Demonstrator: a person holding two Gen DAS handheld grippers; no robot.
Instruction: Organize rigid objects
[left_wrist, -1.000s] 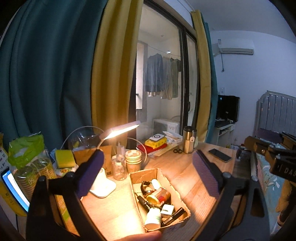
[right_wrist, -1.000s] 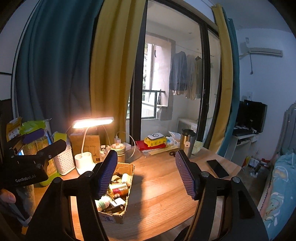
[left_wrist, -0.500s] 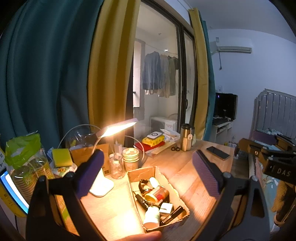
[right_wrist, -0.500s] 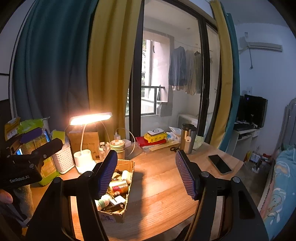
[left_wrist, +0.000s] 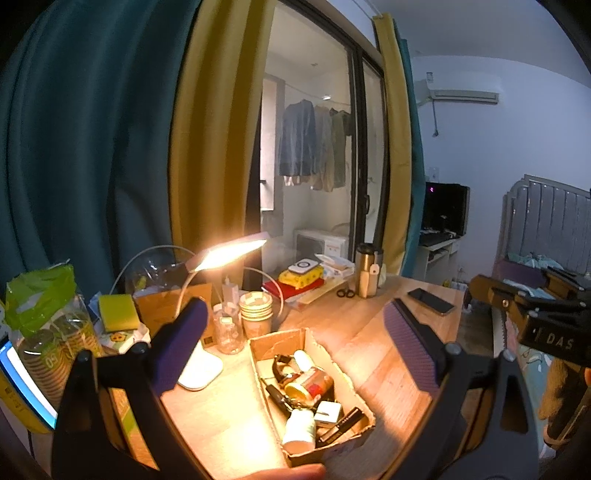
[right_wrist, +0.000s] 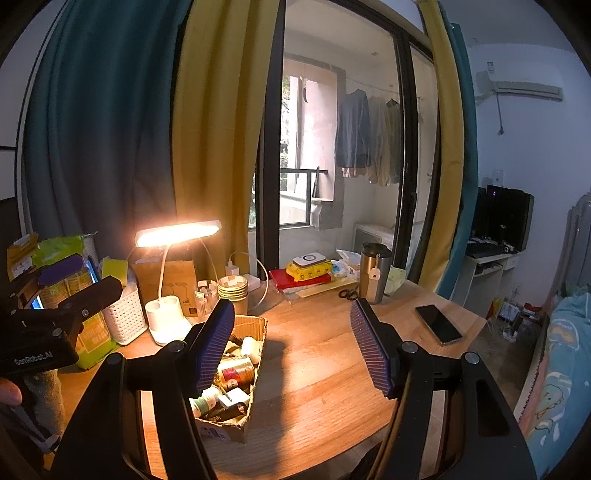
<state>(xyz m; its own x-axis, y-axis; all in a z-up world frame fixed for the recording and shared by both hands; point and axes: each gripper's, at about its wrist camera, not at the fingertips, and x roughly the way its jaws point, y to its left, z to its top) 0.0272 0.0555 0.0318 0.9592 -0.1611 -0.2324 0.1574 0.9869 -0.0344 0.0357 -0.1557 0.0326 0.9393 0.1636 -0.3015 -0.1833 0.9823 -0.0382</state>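
A cardboard box (left_wrist: 273, 338) sits on the wooden desk and holds several small items: a red-labelled tin (left_wrist: 310, 384), a white bottle (left_wrist: 301, 430), a small white box and dark pens. It also shows in the right wrist view (right_wrist: 255, 323). My left gripper (left_wrist: 295, 343) is open and empty, held above and in front of the box. My right gripper (right_wrist: 293, 347) is open and empty, above the desk just right of the box. The left gripper body shows at the left of the right wrist view (right_wrist: 48, 332).
A lit desk lamp (right_wrist: 177, 236), paper cups (right_wrist: 232, 290), a white basket (right_wrist: 123, 319), a steel tumbler (right_wrist: 373, 271), scissors (right_wrist: 347, 294), stacked books (right_wrist: 306, 277) and a phone (right_wrist: 437, 323) stand on the desk (right_wrist: 325, 369). Snack bags crowd the left. A bed lies at right.
Both grippers have shifted only slightly; the views drift a little, with the box sitting a touch lower and closer. Both stay open and empty.
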